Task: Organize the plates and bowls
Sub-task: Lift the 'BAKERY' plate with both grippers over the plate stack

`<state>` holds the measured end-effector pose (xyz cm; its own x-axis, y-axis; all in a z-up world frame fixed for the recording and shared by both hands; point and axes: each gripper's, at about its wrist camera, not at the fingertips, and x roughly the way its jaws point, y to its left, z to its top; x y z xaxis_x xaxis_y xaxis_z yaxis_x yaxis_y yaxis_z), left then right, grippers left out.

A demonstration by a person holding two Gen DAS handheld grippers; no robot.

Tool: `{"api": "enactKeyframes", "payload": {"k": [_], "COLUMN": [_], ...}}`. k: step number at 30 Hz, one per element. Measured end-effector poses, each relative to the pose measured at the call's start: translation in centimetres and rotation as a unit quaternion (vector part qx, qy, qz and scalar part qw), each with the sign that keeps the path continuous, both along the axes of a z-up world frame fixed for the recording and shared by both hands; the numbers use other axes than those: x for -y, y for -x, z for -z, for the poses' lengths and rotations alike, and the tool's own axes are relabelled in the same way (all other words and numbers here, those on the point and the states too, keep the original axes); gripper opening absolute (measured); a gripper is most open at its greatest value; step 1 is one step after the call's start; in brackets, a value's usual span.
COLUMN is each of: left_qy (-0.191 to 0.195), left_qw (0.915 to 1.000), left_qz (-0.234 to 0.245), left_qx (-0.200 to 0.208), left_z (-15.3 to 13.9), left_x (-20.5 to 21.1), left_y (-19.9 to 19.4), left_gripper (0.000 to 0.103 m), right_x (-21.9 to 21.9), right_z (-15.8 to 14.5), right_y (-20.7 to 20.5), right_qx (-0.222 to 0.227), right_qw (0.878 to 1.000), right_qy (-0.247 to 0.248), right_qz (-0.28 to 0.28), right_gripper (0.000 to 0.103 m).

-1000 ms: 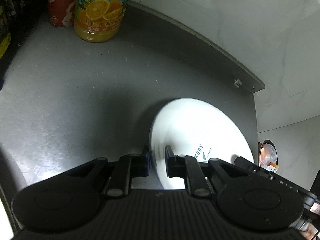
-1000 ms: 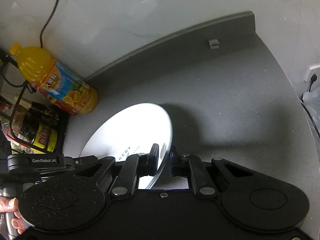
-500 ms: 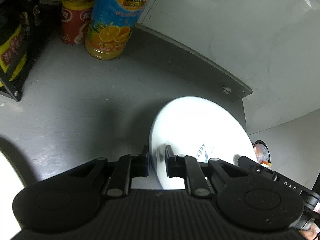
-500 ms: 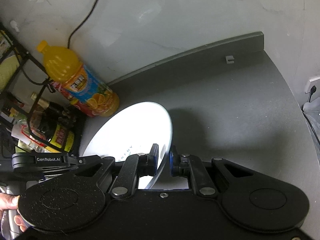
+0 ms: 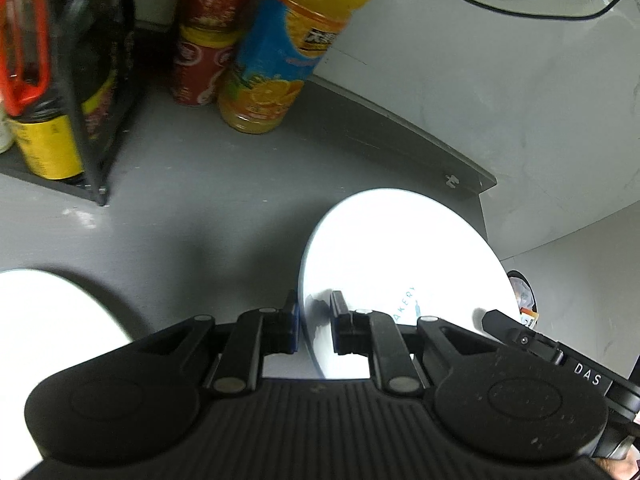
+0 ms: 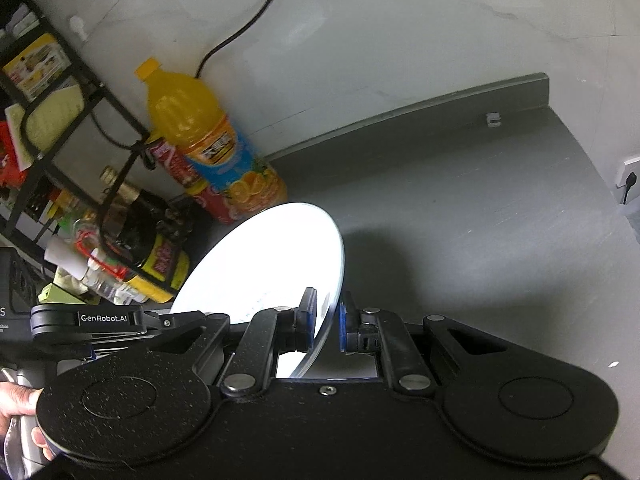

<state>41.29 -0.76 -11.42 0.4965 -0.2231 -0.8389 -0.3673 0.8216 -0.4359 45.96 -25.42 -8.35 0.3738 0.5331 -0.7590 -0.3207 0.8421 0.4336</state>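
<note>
Both grippers are clamping the same round white ceramic plate [image 5: 404, 264], which is hanging above the dark grey countertop [image 5: 192, 192] with nothing else supporting it. In the left wrist view, the left gripper [image 5: 314, 326] is sitting at the bottom centre of the frame, its jaws drawn nearly together with the plate's near rim pinched between the pads; the plate is spreading up and to the right from there, with faint blue lettering showing on its face. The black body of the other tool is reaching the plate's lower right edge in that view. In the right wrist view, the right gripper [image 6: 328, 322] is likewise narrowed onto the rim, and the plate [image 6: 268, 264] is tilting up and to the left from the grip, seen almost edge-on at the pads.

A second white round dish [image 5: 52, 320] is lying at the lower left of the left wrist frame, overexposed, so its details cannot be told. An orange juice bottle with a blue label [image 5: 280, 64] is standing at the top centre of the same view, beside a red can [image 5: 200, 52]. A black wire rack holding dark sauce bottles [image 6: 80, 184] is filling the left side of the right wrist frame. A black cable [image 6: 248, 20] is running down the pale wall.
</note>
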Motion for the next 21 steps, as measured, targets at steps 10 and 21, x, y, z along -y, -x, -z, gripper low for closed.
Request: {"api": "enactKeyframes", "payload": {"k": [10, 21], "left_qy": [-0.001, 0.0], "left_qw": [0.9999, 0.999], "left_qz": [-0.015, -0.045], "left_qx": [0.004, 0.002], "left_z": [-0.8, -0.5], "left_x": [-3.9, -8.7], "left_y": [4.3, 10.2], "left_gripper": [0.013, 0.013], "right_x": [-3.9, -8.8], "right_z": [-0.6, 0.4], "right_y": [3.8, 7.8], "right_qx": [0.006, -0.008], "right_qw": [1.0, 0.999], "right_qy": [-0.006, -0.001], "right_qz": [-0.015, -0.042], "right_gripper": [0.011, 0.011]}}
